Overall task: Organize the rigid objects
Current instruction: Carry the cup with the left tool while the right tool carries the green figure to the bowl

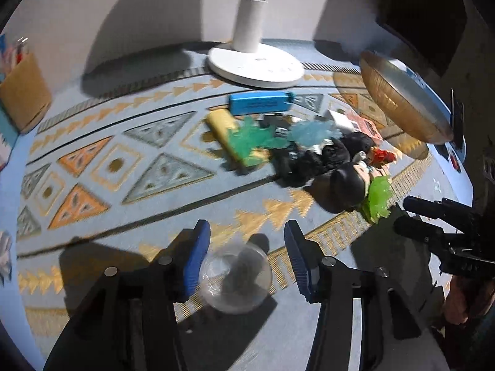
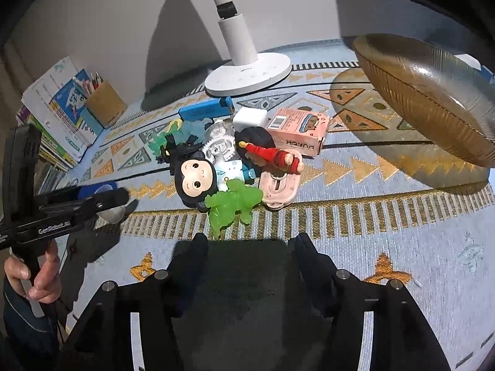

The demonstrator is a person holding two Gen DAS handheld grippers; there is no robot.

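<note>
In the left wrist view, the left gripper (image 1: 244, 256) stands with its jaws partly open, and a clear plastic ball (image 1: 235, 278) lies between the blue pads (image 1: 193, 262), low in the centre of the frame. The ball seems to touch the pad on the left side or to sit just beside it, and a clear gap shows between the ball and the pad on the right side, so I judge that it is not clamped. The picture is a little blurred here, so I cannot tell the contact for sure.

The pile of toys is in the middle right of this frame, well apart from the ball. It has a yellow block (image 1: 229, 136), a blue box (image 1: 261, 101), a black-haired doll (image 1: 348, 182) and a green figure (image 1: 379, 198).

In the right wrist view, the right gripper (image 2: 250, 241) is also partly open and holds nothing. The green figure (image 2: 232, 204) lies just above its fingertips, in the centre of the frame, with its long axis running from lower left to upper right. The doll (image 2: 195, 179) is just beside it.

The wooden bowl (image 2: 427, 92) stands in the upper right, nearer to the right gripper. I judge the right hand is better placed for the green figure, and the left hand only for the ball
</note>
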